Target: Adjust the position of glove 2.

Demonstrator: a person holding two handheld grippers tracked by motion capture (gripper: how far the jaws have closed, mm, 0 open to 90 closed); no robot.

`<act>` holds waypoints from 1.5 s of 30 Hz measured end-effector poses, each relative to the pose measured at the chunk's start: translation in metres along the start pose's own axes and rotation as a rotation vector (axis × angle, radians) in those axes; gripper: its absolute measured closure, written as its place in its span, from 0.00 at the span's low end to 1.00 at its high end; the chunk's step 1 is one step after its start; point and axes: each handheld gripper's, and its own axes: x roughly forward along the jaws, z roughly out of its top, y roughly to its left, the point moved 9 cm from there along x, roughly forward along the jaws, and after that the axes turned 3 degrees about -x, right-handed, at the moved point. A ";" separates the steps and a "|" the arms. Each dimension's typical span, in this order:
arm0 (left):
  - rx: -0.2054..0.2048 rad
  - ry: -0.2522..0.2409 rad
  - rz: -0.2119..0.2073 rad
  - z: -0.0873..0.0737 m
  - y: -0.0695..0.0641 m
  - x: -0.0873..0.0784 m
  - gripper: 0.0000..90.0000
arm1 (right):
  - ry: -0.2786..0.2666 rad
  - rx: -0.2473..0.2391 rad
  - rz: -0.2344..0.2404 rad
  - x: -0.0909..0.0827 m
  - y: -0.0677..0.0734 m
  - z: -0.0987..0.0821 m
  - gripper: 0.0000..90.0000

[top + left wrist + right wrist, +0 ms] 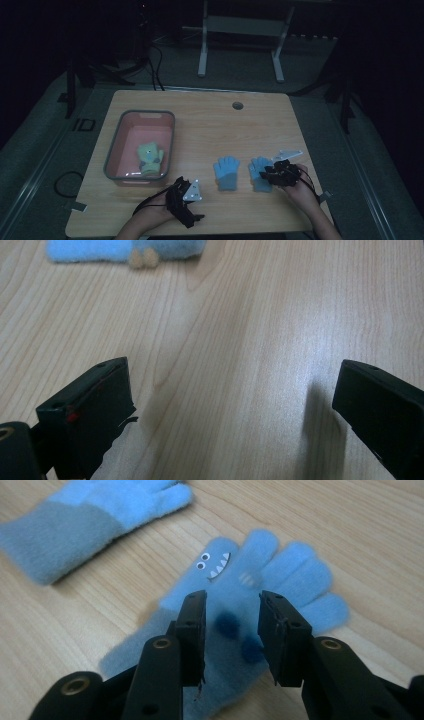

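Two blue gloves lie on the wooden table (210, 130). The plain one (227, 173) (90, 520) lies to the left. The one with a monster face and dark spots (256, 169) (285, 570) lies to the right. My right gripper (274, 175) (232, 600) hovers open just over the face glove's palm, its jaws on either side of the spots and holding nothing. My left gripper (186, 197) (235, 375) is wide open over bare wood near the front edge. An edge of a blue glove (100, 250) shows ahead of it. A yellow-green glove (150, 157) lies in the basin.
A grey-rimmed pink basin (147, 113) stands at the table's left. A round cable hole (237, 105) sits near the far edge. Behind the table is a white frame stand (240, 30). A cable loop (67, 182) lies on the floor at left.
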 end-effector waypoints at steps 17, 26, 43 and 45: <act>-0.001 0.004 -0.004 -0.001 0.000 0.000 0.03 | 0.010 -0.098 0.046 0.010 -0.006 -0.009 0.75; -0.002 0.002 -0.006 -0.001 -0.001 0.000 0.03 | 0.012 -0.040 0.018 0.009 -0.003 -0.009 0.93; 0.001 0.003 -0.005 -0.001 -0.001 0.000 0.03 | -0.136 -0.001 0.089 -0.033 0.026 0.049 0.95; 0.001 0.006 -0.004 -0.001 -0.001 0.001 0.03 | -0.149 0.000 0.113 -0.034 0.031 0.056 0.95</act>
